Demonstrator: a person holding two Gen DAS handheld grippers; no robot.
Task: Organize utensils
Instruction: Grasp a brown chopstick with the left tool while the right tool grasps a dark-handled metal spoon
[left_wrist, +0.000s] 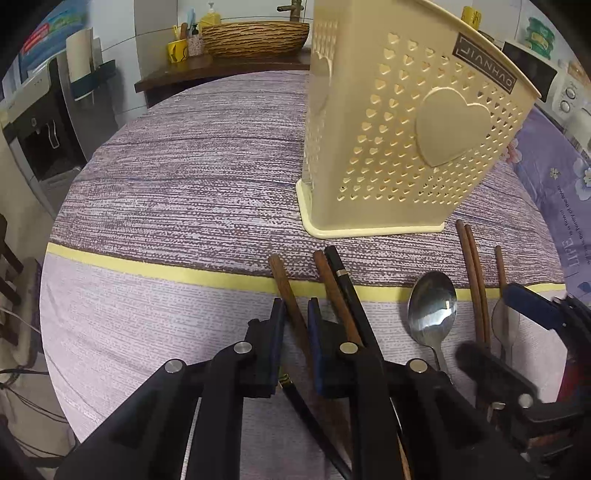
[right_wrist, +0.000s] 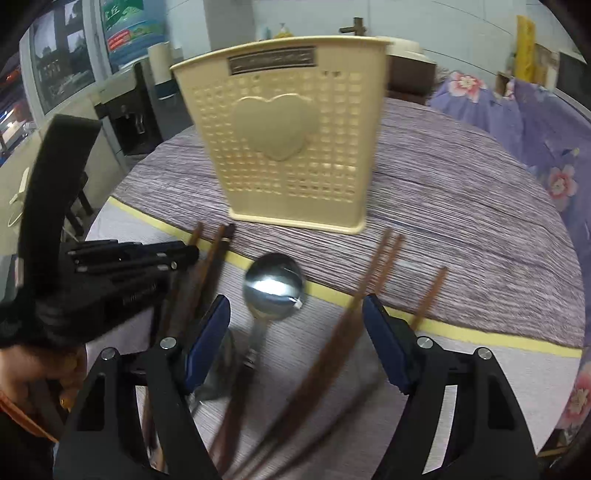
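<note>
Cream perforated utensil holder (left_wrist: 406, 122) upright on the striped tablecloth (left_wrist: 184, 177), taken here as landmark; all loose cutlery flat on the cloth on the near side of its base, long axes running roughly from holder toward the cameras

Left gripper (left_wrist: 296, 314) nearly closed around a brown wooden chopstick (left_wrist: 286, 288), leftmost of the row; stick between the blue pads, thick end pointing toward the holder's left corner. Contact looks made, though pressing cannot be confirmed for sure. Just right of it, a second brown chopstick (left_wrist: 332, 284) and a black chopstick (left_wrist: 341, 269) side by side, under the gripper's right finger

Right gripper (right_wrist: 295, 332) wide open, holding nothing, hovering low in front of the holder's middle. Steel spoon (right_wrist: 275, 286) between its fingers, bowl toward the holder, handle toward the camera. Pair of brown chopsticks (right_wrist: 376, 266) slanting past the right finger, a single one (right_wrist: 432, 295) further right; view blurred

Judged: lift with the left, tip the stick upright, drop in from above the holder's rim. Left hand nearer the left-side sticks, right nearer the spoon and pair
</note>
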